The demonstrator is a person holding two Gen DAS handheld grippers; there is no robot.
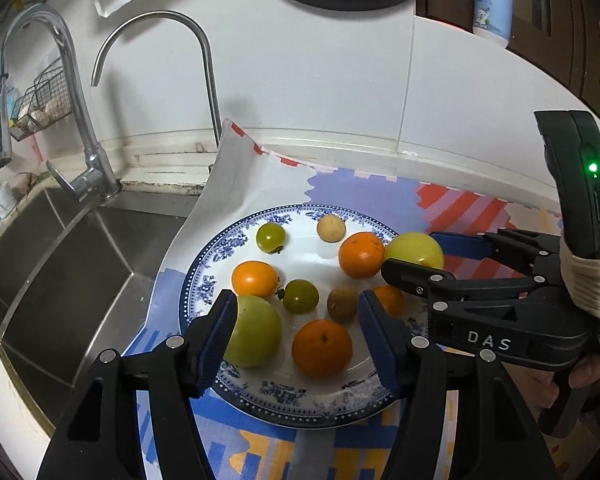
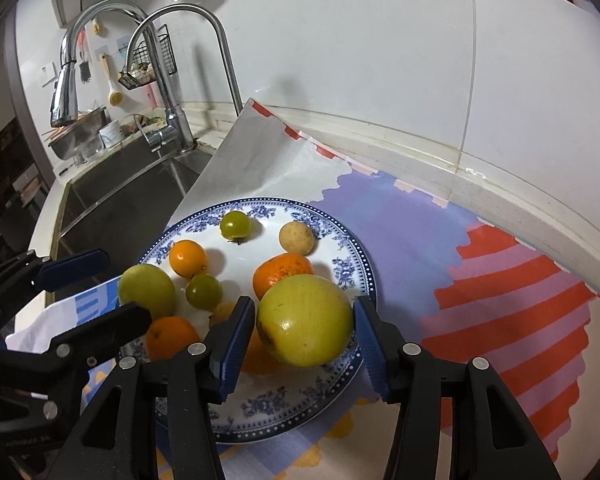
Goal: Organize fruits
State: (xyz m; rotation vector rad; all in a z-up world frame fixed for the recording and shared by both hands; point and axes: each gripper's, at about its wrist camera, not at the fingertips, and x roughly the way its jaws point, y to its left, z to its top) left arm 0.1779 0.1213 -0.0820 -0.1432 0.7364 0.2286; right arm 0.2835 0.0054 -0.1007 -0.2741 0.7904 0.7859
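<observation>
Your fruit all sits on one round white plate with a blue floral rim [image 1: 204, 280], which lies on a patterned cloth of purple, red and orange patches [image 2: 512, 292] on the white counter. Just left of the plate drops a stainless steel sink [image 1: 80, 264], with two curved chrome taps [image 1: 168, 28] standing behind it, and the cloth's near corner curls up against the wall there.

Your left gripper [image 1: 298, 322] hangs over the near edge of the plate with its blue-padded fingers [image 1: 216, 336] spread. The large pale green round fruit [image 1: 254, 332] lies right against the inner face of the left pad, but the other pad stands well clear of it, so nothing is pinched. Between the pads you also have a big orange citrus fruit [image 1: 322, 348], and a dull brownish small fruit [image 1: 342, 304] just behind it.

Your right gripper [image 2: 304, 334] reaches in from the right side of the plate. Its pads flank the large yellow-green round fruit [image 2: 305, 320] closely on both sides; a sliver of gap shows at each pad, so it looks released rather than squeezed.

Crowding the middle of the plate are two small dark green tomatoes [image 1: 300, 296], a smooth orange tomato-like fruit [image 1: 254, 278], another mandarin [image 1: 361, 254] touching the yellow-green one, and a small tan round fruit [image 1: 331, 229] near the far rim. A white bottle with a blue label [image 1: 494, 0] stands on a ledge far behind.
</observation>
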